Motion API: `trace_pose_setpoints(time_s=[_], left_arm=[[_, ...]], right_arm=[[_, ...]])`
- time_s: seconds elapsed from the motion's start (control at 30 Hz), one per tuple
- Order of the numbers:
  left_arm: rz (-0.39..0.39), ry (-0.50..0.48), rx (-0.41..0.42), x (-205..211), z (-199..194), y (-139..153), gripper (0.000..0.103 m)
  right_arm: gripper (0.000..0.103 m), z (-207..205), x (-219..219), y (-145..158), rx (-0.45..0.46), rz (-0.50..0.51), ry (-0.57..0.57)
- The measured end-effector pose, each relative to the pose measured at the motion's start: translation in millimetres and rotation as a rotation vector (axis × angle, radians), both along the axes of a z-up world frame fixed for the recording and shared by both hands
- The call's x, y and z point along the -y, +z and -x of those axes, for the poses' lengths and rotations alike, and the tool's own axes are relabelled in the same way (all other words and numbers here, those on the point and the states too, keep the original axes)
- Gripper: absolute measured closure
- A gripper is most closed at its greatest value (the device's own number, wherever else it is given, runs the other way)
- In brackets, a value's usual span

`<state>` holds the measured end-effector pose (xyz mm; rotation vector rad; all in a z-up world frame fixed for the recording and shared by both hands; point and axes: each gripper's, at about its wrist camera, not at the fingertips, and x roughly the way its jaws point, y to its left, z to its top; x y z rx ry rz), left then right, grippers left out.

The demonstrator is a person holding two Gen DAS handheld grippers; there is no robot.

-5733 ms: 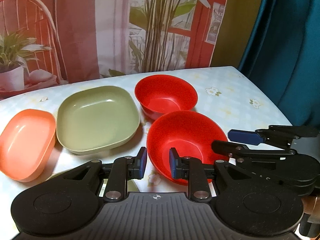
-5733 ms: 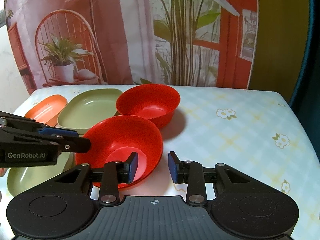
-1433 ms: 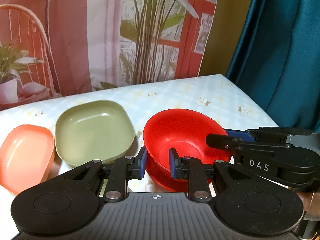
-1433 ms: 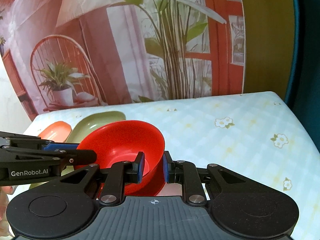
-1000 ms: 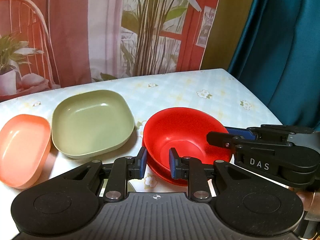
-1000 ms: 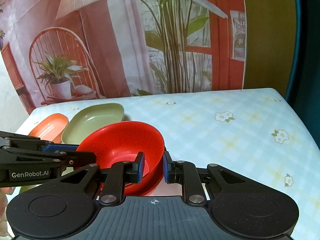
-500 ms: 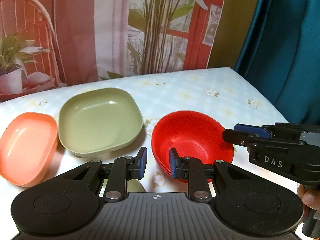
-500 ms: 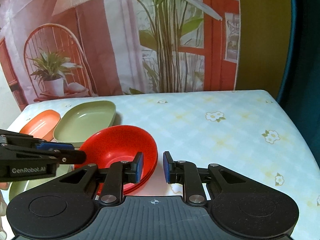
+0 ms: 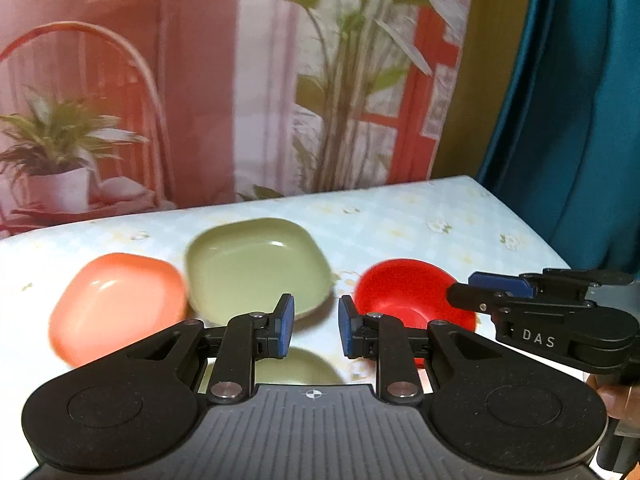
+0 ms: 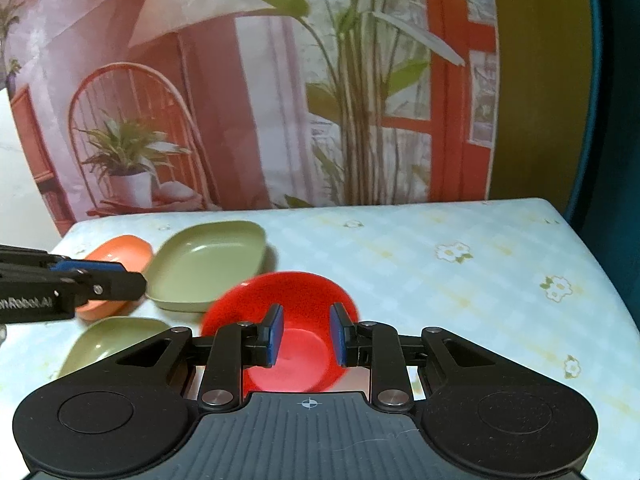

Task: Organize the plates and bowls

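Red bowls (image 10: 280, 300) sit below the right hand-held gripper (image 10: 306, 334), jaws apart.

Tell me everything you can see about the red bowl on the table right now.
The red bowl is round and deep, a glossy, plastic-looking bright red, upright and empty. It sits on the pale floral tablecloth, to the right of the large green dish. A second red rim seems to show beneath it, so it may be nested in another bowl, though blur makes that uncertain. The right gripper hovers open above it, apparently not touching.
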<state>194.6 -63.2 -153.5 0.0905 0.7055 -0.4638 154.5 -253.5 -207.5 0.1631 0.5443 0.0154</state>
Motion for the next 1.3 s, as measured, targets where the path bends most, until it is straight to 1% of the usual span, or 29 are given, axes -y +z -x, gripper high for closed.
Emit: trace_pose_setpoints(time_s=[0.17,0.3,0.43,0.63,0.77,0.9,1.1,1.2,1.3], left_arm=[[0.005,0.055,0.005,-35,3,5,0.078],[-0.012,0.089,0.005,-60,4,5,0.078],[-0.035,0.12,0.001,-87,2,6,0.078],[-0.034,0.165,0.015,-121,-4,15,0.078],[-0.044,0.188,0.024,-135,-12,17,0.077],[-0.043,0.219,0.011,-150,-27,14,0.077],[-0.067,0.226,0.032,-163,-49,8,0.077],[-0.057,0.23,0.039,-171,-60,5,0.077],[-0.055,0.238,0.037,-178,-70,0,0.077]], right_arm=[[0.079,0,-18,7,0.019,-0.001,0.038],[0.079,-2,-33,11,0.025,0.004,0.069],[0.079,-9,-47,13,0.026,0.01,0.097],[0.079,-21,-66,15,0.022,0.014,0.121],[0.079,-33,-79,18,0.016,0.009,0.137],[0.079,-46,-94,18,0.005,0.005,0.158],[0.079,-71,-121,17,-0.017,-0.001,0.171],[0.079,-84,-134,16,-0.035,-0.024,0.162],[0.079,-96,-149,15,-0.05,0.002,0.17]])
